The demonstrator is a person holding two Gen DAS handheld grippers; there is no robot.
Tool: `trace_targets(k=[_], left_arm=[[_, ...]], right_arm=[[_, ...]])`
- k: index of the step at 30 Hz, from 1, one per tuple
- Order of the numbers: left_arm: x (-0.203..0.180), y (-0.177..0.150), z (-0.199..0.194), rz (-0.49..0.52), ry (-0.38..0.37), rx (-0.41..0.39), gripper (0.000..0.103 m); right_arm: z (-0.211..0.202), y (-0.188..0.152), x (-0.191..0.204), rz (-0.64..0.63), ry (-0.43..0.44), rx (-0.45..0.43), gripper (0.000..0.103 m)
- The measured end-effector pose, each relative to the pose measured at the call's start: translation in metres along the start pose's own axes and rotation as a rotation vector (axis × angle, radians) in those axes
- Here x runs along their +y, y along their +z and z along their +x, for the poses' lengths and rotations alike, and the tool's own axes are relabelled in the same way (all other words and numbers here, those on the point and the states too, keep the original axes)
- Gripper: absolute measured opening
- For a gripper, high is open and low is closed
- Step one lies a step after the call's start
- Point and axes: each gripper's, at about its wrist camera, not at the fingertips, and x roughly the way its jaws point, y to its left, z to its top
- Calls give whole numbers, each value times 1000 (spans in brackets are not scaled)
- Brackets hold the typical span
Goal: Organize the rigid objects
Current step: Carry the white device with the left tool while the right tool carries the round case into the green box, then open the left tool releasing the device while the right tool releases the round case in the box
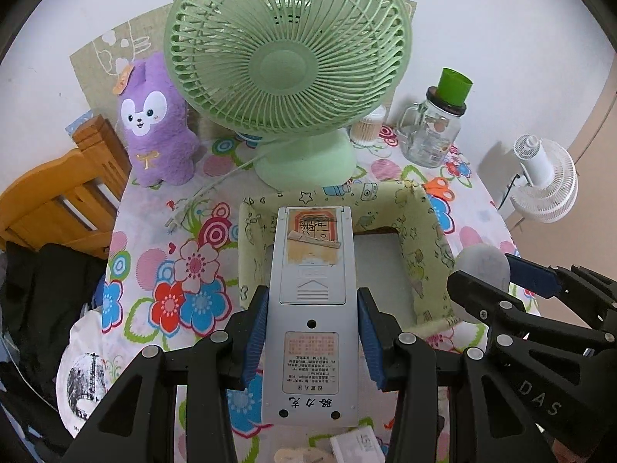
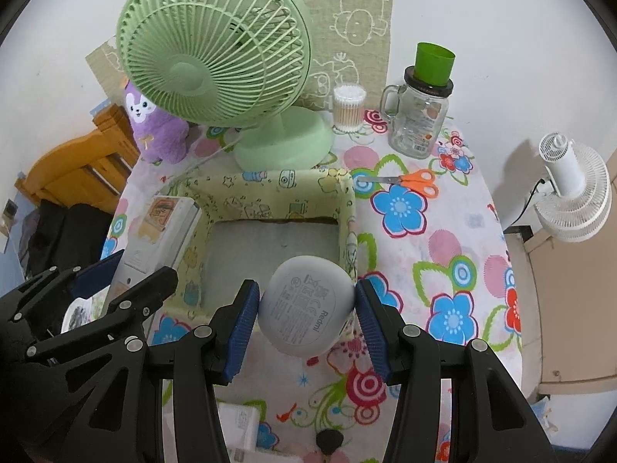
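Note:
My left gripper (image 1: 312,332) is shut on a grey remote control (image 1: 311,308), back side up, held above the near left part of a yellow-green fabric box (image 1: 424,231). My right gripper (image 2: 307,310) is shut on a rounded grey Redmi earbud case (image 2: 306,310), which hangs over the near right wall of the same fabric box (image 2: 270,189). The box interior looks bare. In the left wrist view the right gripper's fingers (image 1: 478,301) and the earbud case (image 1: 482,266) show at the right. The remote (image 2: 162,231) and the left gripper's fingers (image 2: 146,289) show at the left of the right wrist view.
A green desk fan (image 1: 287,58) stands behind the box, its cord trailing left. Beside it are a purple plush (image 1: 154,123), a cotton swab jar (image 2: 349,108), a glass mug jar with a green cup on top (image 2: 422,115) and orange scissors (image 2: 412,181). A white box (image 2: 237,424) lies near the front edge.

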Motion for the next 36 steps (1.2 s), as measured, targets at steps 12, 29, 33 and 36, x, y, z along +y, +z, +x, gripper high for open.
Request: trace_targets(k=[12, 29, 33, 36], left_arm=[[5, 16, 42, -13, 1, 35, 45], [7, 14, 93, -4, 23, 108, 45], [9, 12, 99, -11, 34, 121, 45], [9, 11, 102, -9, 38, 123, 46]], right_arm=[[35, 22, -6, 4, 4, 34, 54], [73, 35, -3, -16, -9, 71, 54], [81, 37, 2, -24, -1, 85, 55], [89, 37, 4, -25, 3, 99, 55]])
